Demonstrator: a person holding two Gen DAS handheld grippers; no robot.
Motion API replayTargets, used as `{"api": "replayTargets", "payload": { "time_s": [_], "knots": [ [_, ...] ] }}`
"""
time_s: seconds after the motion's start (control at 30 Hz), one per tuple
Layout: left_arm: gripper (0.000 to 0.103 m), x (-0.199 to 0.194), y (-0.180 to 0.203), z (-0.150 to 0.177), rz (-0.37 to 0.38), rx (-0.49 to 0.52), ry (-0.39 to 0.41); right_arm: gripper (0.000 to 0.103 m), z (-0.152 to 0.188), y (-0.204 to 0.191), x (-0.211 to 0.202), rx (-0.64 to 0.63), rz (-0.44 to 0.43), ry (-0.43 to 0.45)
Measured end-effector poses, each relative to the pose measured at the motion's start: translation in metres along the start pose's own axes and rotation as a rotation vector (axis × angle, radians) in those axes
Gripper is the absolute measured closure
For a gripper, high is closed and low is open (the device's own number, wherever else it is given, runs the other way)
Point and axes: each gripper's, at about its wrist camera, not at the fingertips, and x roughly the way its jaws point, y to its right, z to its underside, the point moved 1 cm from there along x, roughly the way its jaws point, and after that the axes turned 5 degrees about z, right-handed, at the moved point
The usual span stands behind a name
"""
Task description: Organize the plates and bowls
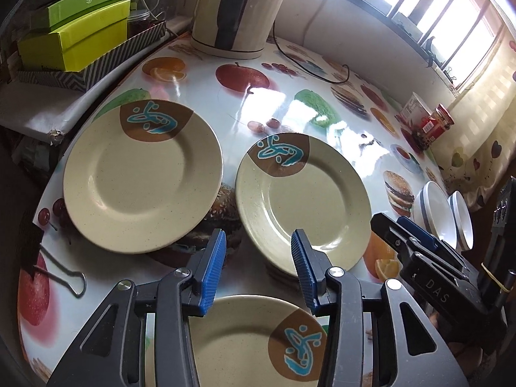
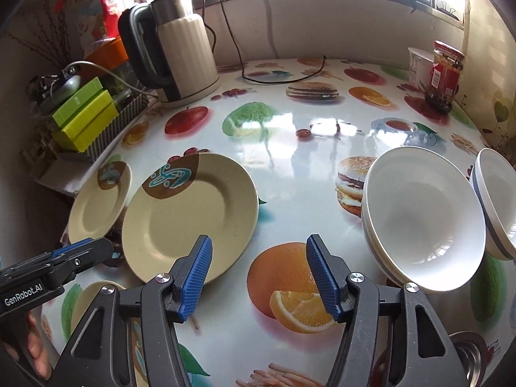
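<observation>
Three cream plates with a brown patch and blue mark lie on the fruit-print table: a left plate, a middle plate that tops a small stack, and a near plate under my left gripper, which is open and empty above the gap between them. My right gripper is open and empty over the printed orange, between the middle plate and a stack of white bowls. Another white bowl stands at the right edge. The bowls also show in the left wrist view.
A cream electric kettle with its black cord stands at the back. Green boxes sit in a striped tray at the left. A jar and a white cup stand back right. A binder clip lies near the left edge.
</observation>
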Motion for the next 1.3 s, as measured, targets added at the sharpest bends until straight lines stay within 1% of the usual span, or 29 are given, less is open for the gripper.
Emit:
{"api": "replayTargets", "payload": {
  "time_s": [0.07,0.13,0.23,0.3,0.47,0.63,0.77,0.83,0.9,1.0,1.07,1.23,1.3],
  "knots": [
    [0.059,0.003,0.000,-0.002,-0.005,-0.003,0.005,0.044,-0.004,0.000,0.007,0.015,0.003,-0.007],
    [0.060,0.004,-0.001,-0.005,-0.001,-0.013,0.013,0.050,-0.008,0.000,0.013,0.021,-0.006,-0.015],
    [0.060,0.010,-0.004,-0.009,-0.015,-0.025,0.004,0.051,-0.010,-0.002,0.017,0.008,-0.004,-0.019],
    [0.062,0.012,-0.005,-0.010,-0.010,-0.031,0.004,0.052,-0.011,-0.004,0.021,0.006,-0.008,-0.026],
    [0.064,0.020,-0.005,-0.011,-0.021,-0.031,-0.005,0.054,-0.014,-0.002,0.031,0.016,-0.004,-0.035],
    [0.068,0.026,-0.006,-0.012,-0.023,-0.039,-0.021,0.056,-0.016,0.001,0.038,0.035,-0.016,-0.050],
    [0.070,0.028,-0.005,-0.013,-0.023,-0.032,-0.015,0.060,-0.017,0.004,0.044,0.055,-0.023,-0.059],
    [0.072,0.030,-0.006,-0.013,-0.028,-0.033,-0.020,0.060,-0.018,0.004,0.045,0.060,-0.032,-0.060],
    [0.074,0.031,-0.007,-0.014,-0.017,-0.044,-0.022,0.062,-0.019,0.004,0.046,0.063,-0.041,-0.059],
    [0.078,0.031,-0.004,-0.015,-0.025,-0.028,-0.015,0.064,-0.020,0.006,0.048,0.083,-0.057,-0.061],
    [0.078,0.031,-0.004,-0.015,-0.028,-0.028,-0.015,0.067,-0.021,0.006,0.048,0.089,-0.066,-0.060],
    [0.078,0.031,-0.005,-0.015,-0.026,-0.032,-0.012,0.081,-0.021,0.002,0.049,0.085,-0.100,-0.059],
    [0.079,0.031,-0.004,-0.015,-0.029,-0.028,-0.010,0.082,-0.020,0.002,0.048,0.090,-0.109,-0.057]
  ]
}}
